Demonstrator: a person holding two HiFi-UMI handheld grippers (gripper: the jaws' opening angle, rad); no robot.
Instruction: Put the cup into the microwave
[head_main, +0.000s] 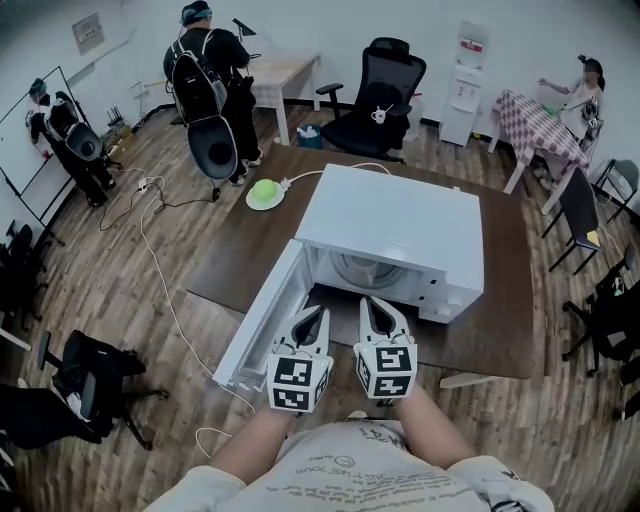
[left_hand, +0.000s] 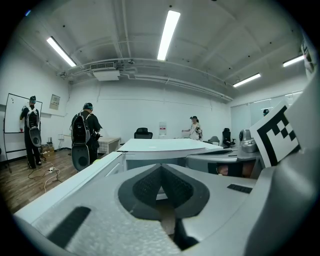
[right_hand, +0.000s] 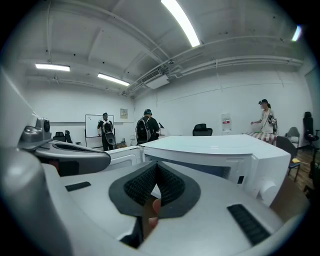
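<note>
Across a dark worktop we see a white microwave by the near edge, its door swung wide toward the near left corner. Before the open cavity, our left claw and right claw are both pinched together, holding nothing. A green dome sits near the far left corner. We cannot pick out the cup; a pale round shape inside the cavity may be it or the turntable. We judge a cup light, rigid and breakable, best gripped by wall or handle. No writing is legible, only square markers.
</note>
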